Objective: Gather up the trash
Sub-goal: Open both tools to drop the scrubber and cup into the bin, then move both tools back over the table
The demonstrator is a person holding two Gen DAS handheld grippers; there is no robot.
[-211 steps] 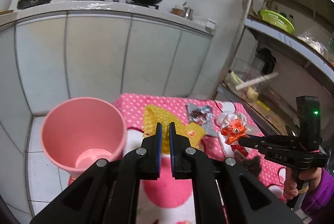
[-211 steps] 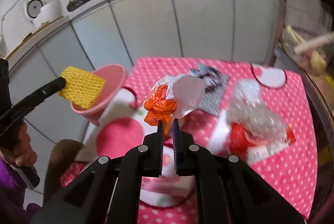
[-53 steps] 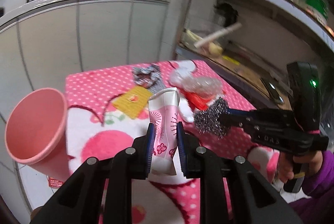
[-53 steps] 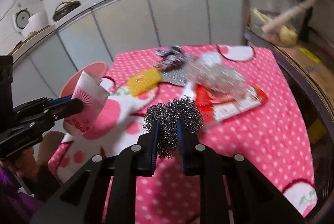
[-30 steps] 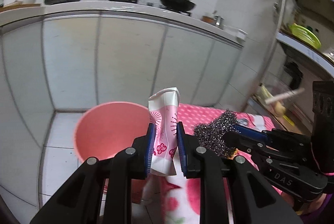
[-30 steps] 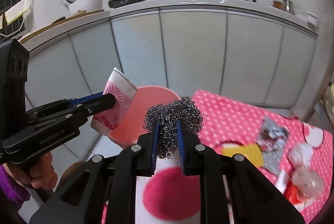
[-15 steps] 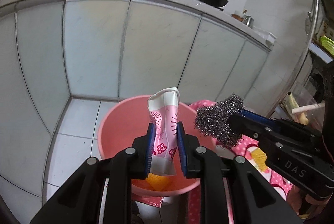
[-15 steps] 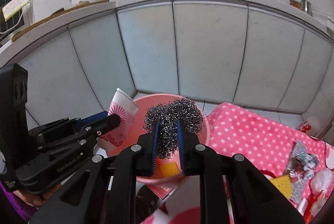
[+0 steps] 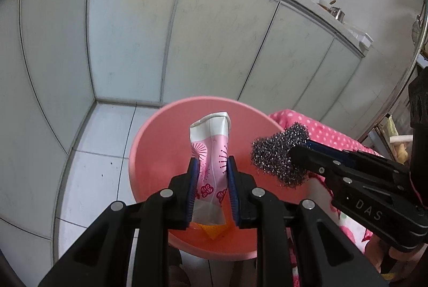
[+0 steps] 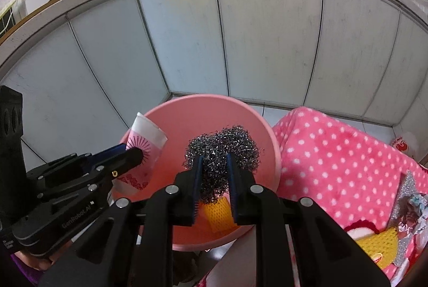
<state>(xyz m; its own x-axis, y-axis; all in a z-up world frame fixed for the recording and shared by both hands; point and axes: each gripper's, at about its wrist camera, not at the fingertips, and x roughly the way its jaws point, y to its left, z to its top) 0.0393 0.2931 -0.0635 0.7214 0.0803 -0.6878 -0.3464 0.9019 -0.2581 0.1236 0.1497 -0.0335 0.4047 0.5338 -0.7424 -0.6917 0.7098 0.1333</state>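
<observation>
Your left gripper (image 9: pixel 211 174) has its jaws closed on the flattened pink paper cup (image 9: pixel 211 150), which stands upright between the blue pads over the mouth of the pink bin (image 9: pixel 149 142). The left jaws have just eased slightly wider, yet the pads press the cup's sides. Your right gripper (image 10: pixel 214 174) has its jaws clamped narrowly on the steel-wool scourer (image 10: pixel 222 150), held above the bin's opening, just beside the cup. Inside the bin lies a yellow mesh piece (image 10: pixel 218 214), low beneath the scourer. Right of the bin, touching its rim, is the pink polka-dot cloth (image 10: pixel 334 161); on it, well away from the bin, lie a silver wrapper (image 10: pixel 409 204) and another yellow mesh piece (image 10: pixel 379 244). Behind the bin stand pale cabinet doors (image 9: pixel 214 46).
</observation>
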